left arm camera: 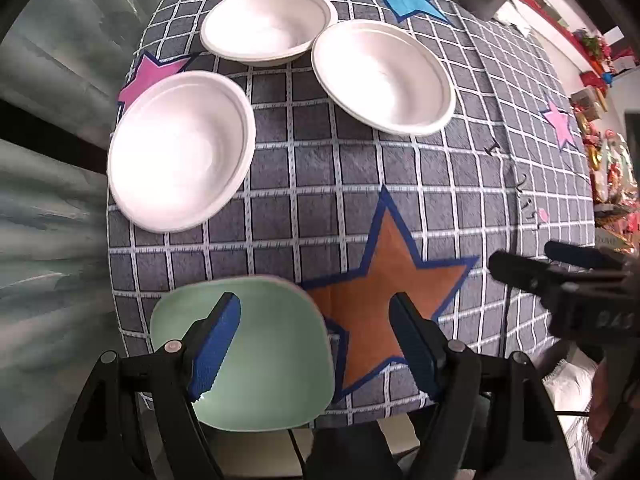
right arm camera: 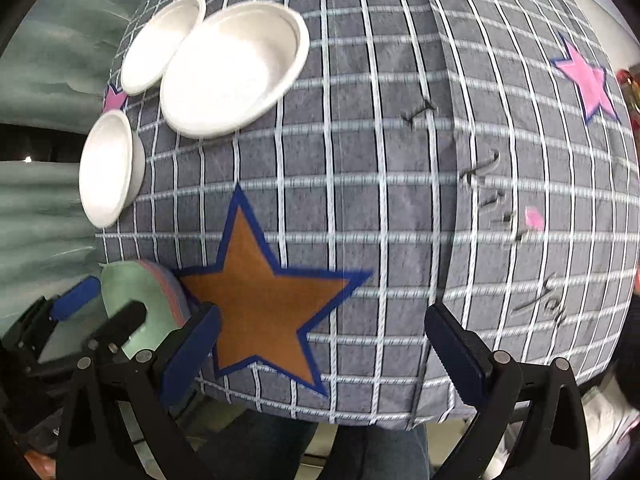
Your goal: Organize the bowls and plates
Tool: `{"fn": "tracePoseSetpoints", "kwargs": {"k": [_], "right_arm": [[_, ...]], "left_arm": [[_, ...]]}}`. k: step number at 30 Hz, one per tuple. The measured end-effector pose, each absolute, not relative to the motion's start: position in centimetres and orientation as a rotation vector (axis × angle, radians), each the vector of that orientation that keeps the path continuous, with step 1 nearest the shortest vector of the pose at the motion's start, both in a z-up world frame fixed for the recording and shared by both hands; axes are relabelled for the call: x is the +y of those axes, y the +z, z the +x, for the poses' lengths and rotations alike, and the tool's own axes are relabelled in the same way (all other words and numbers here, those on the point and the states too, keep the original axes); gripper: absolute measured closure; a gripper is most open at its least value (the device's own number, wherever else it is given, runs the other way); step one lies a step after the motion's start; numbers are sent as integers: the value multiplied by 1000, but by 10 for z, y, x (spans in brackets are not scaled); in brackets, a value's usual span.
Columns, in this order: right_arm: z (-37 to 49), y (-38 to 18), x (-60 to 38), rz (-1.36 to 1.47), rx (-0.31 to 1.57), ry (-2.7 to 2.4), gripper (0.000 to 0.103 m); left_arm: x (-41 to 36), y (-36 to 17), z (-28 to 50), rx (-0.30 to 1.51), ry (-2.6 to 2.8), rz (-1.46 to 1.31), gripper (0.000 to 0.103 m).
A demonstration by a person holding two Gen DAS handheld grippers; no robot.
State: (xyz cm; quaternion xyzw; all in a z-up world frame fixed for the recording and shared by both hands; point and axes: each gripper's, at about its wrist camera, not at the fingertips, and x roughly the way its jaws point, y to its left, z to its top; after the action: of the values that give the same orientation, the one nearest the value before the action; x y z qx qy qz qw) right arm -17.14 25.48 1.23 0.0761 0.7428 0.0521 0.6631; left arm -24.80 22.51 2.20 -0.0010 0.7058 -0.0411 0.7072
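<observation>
Left wrist view: the left gripper [left arm camera: 316, 344] hovers over the near edge of the tabletop [left arm camera: 320, 208], fingers spread wide with nothing between them. Its left finger [left arm camera: 216, 344] lies over a green plate [left arm camera: 272, 364] that sits at the near left corner and juts past the near edge. Its right finger [left arm camera: 416, 344] lies over an orange star [left arm camera: 384, 280] on the grey checked cloth. Three white bowls rest along the left side: one [left arm camera: 180, 152] at the left edge, one [left arm camera: 268, 20] near the far left corner, and one [left arm camera: 384, 76] further in, its rim just beside the far one. The right gripper [left arm camera: 560, 272] shows at the right of the frame, over the near right corner.

Right wrist view: the right gripper [right arm camera: 324, 356] hangs over the near edge, fingers wide apart and empty, with the star [right arm camera: 260, 300] by its left finger [right arm camera: 192, 356]. The plate [right arm camera: 136, 292] shows a pink layer beneath its green top, so it may be a stack. The left gripper [right arm camera: 100, 308] is open over it. The bowls [right arm camera: 232, 68] lie toward the far left
</observation>
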Motion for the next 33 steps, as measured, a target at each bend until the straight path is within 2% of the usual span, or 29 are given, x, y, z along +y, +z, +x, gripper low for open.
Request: {"fn": "tracePoseSetpoints", "kwargs": {"k": [11,19,22,26,28,30,32,33], "right_arm": [[-71,11,236,22,1634,183,1],[-12,-14,232,29,1636,215,1],[0,-22,233,6,1632,231,1],[5,-34,227,-24,1649,222,2],[6,-41,224,-12,1665,237,21],[7,-49,222,10,1695,254,50],[7,-55,219,61,1711,287,65],[7,-56,218,70,1702,301,67]], "left_arm": [[221,20,-167,1500,39,-92,23],[228,-13,-121,1530,129,-98,25],[226,-23,-111,1538,130,-92,30],[218,-41,-99,1581,118,-83,49],[215,-48,-94,1600,116,-83,58],[214,-52,-92,1612,108,-95,66],[212,-56,-91,1619,97,-102,70],[211,-58,-90,1621,91,-104,71]]}}
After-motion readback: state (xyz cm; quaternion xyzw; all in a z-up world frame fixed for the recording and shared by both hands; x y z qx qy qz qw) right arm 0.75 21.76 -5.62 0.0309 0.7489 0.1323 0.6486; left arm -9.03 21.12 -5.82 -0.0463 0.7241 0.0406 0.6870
